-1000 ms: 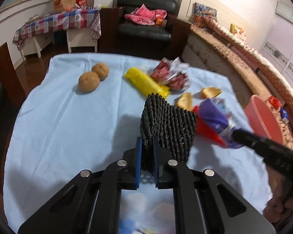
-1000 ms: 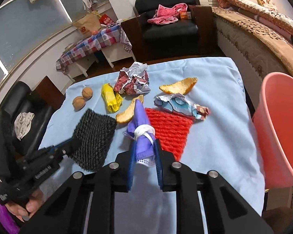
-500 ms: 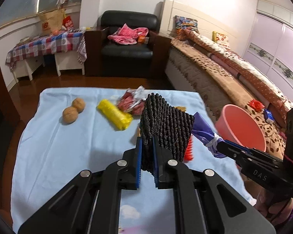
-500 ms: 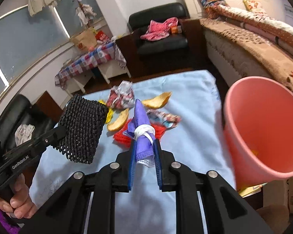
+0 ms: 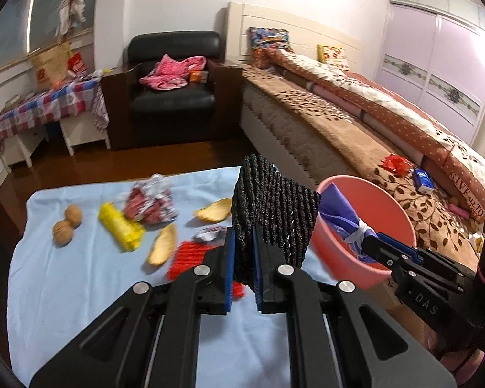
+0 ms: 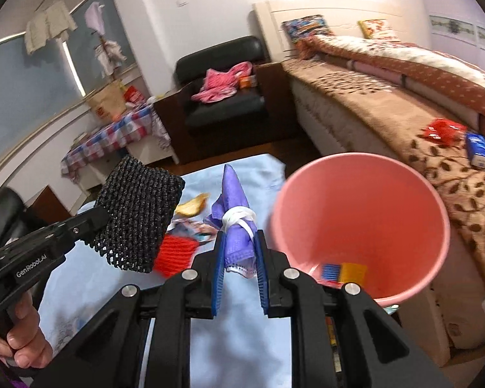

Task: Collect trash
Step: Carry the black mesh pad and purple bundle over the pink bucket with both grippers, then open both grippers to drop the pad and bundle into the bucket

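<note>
My left gripper [image 5: 243, 242] is shut on a black foam net [image 5: 273, 216] and holds it above the blue tablecloth [image 5: 80, 284]. My right gripper [image 6: 239, 252] is shut on a purple face mask [image 6: 234, 213] tied with a white band, just left of the pink bucket [image 6: 365, 190]. In the left wrist view the mask [image 5: 339, 216] sits in front of the bucket [image 5: 388, 226]. The bucket holds some scraps. On the cloth lie a red foam net [image 5: 187, 255], a yellow wrapper [image 5: 121, 231], a crumpled red wrapper [image 5: 150, 203], peels [image 5: 161, 249] and two walnuts [image 5: 68, 224].
A bed [image 5: 355, 123] runs along the right, beyond the bucket. A black armchair [image 5: 174, 87] with pink cloth stands behind the table. A side table with a checked cloth [image 5: 45, 110] is at the back left.
Both grippers have lifted and swung right toward the pink bucket, each still holding its item. The bucket now looms larger in both views.
</note>
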{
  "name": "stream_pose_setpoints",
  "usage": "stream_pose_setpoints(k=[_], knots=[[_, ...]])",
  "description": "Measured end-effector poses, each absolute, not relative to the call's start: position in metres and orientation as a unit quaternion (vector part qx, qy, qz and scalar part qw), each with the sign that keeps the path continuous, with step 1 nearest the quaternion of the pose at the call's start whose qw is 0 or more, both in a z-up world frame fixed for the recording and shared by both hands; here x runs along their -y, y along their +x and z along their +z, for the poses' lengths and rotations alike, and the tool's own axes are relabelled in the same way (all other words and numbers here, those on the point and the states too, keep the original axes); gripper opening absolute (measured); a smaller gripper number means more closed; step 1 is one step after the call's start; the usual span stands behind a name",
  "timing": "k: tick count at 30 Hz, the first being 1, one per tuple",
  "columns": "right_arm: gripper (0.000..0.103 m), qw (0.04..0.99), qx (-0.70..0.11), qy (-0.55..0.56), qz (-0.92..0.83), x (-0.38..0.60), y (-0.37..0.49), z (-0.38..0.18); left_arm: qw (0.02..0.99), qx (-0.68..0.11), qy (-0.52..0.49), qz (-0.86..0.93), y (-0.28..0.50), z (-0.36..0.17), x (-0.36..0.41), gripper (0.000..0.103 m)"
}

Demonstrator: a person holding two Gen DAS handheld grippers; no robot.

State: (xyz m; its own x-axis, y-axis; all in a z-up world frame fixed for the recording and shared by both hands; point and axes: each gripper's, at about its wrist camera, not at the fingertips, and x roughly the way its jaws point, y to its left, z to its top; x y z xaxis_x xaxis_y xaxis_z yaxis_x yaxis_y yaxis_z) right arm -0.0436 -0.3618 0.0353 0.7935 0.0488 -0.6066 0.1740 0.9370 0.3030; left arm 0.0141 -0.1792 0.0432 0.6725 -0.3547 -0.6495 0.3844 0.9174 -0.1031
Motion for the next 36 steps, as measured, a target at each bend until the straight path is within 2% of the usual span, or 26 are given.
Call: stream_pose_setpoints(k=[18,36], knots=[[0.017,0.921,-0.311,0.204,-0.116,0.445,-0.060,0.019,0.900,-0.354,0.069,-0.243,0.019,0.030,0.287,0.010],[0.018,0.908,-0.330,0.217,-0.141,0.480,-0.059,-0.007,0.882,-0.376,0.107,-0.264,0.027,0.000,0.346,0.010]])
